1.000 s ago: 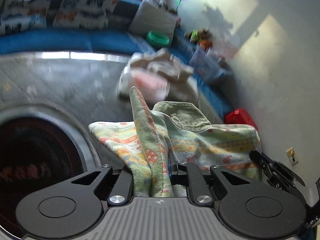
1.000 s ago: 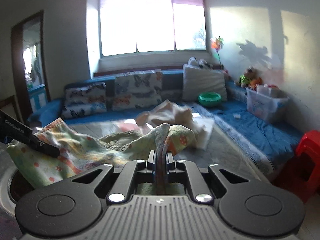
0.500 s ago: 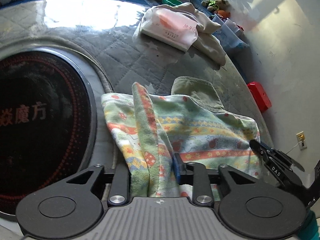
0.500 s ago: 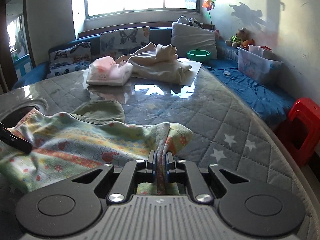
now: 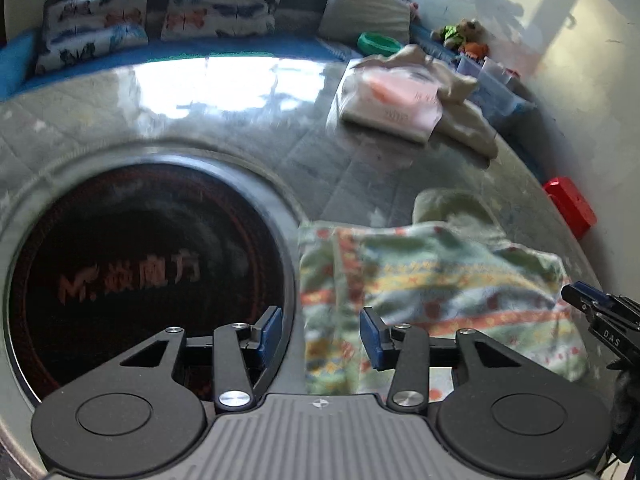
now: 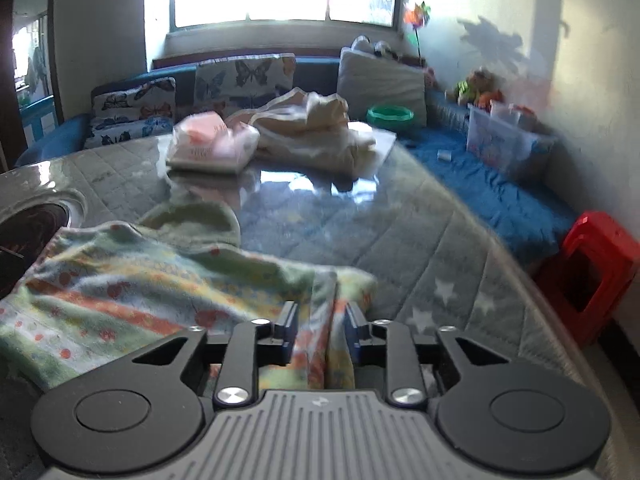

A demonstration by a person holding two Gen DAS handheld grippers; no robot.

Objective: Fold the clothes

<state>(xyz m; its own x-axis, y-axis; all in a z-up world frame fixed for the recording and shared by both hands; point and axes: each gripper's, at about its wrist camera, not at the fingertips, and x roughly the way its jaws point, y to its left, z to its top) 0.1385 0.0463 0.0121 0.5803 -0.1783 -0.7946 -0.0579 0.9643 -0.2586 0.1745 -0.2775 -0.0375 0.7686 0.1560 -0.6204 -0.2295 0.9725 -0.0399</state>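
jaws opening on my l gripper (image 5: pixel 320 336) & r gripper (image 6: pixel 321 330), patterned cloth (image 5: pixel 440 280) lying loose btwn both, pads clear of it.

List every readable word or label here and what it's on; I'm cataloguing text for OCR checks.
"DAS": white letters on the right claw, seen from the left wrist view.
"M." and three orange Chinese characters, too blurred to read surely: on the dark round cooktop.
Print on the pink-and-white packet: too blurred to read.

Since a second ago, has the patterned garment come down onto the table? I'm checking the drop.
Yes. The patterned garment went from hanging above the table to lying flat beside the round black hob.
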